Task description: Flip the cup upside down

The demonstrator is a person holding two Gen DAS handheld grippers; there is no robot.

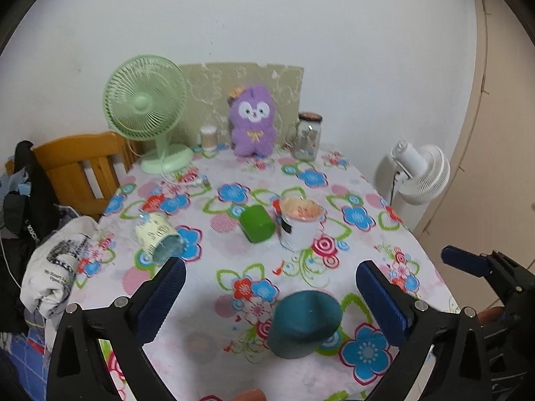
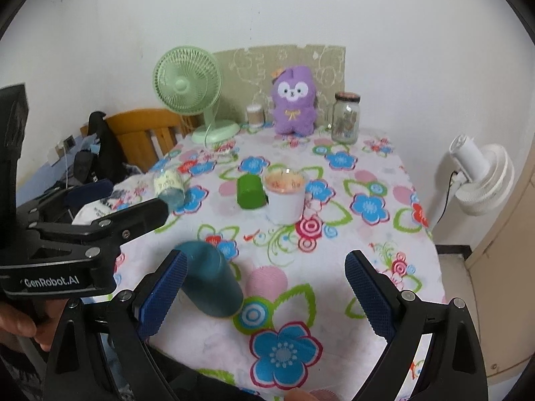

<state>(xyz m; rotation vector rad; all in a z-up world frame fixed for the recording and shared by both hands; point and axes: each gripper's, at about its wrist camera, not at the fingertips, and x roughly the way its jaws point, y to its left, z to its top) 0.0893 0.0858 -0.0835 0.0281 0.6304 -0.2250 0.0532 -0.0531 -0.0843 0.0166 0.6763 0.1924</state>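
A teal cup (image 1: 306,324) stands upside down on the flowered tablecloth (image 1: 234,257), between and just beyond my left gripper's (image 1: 271,287) open fingers. In the right wrist view the same teal cup (image 2: 212,280) sits next to my right gripper's left finger (image 2: 164,295). My right gripper (image 2: 265,285) is open and empty. A white cup (image 1: 299,224) with an orange inside stands upright mid-table. A green cup (image 1: 256,224) lies beside it. A pale patterned cup (image 1: 158,235) lies on its side at the left.
A green desk fan (image 1: 147,107), a purple plush toy (image 1: 252,123), a glass jar (image 1: 307,137) and a small container (image 1: 209,137) stand at the table's far edge. A wooden chair (image 1: 80,167) with clothes is at the left. A white fan (image 1: 419,173) stands right of the table.
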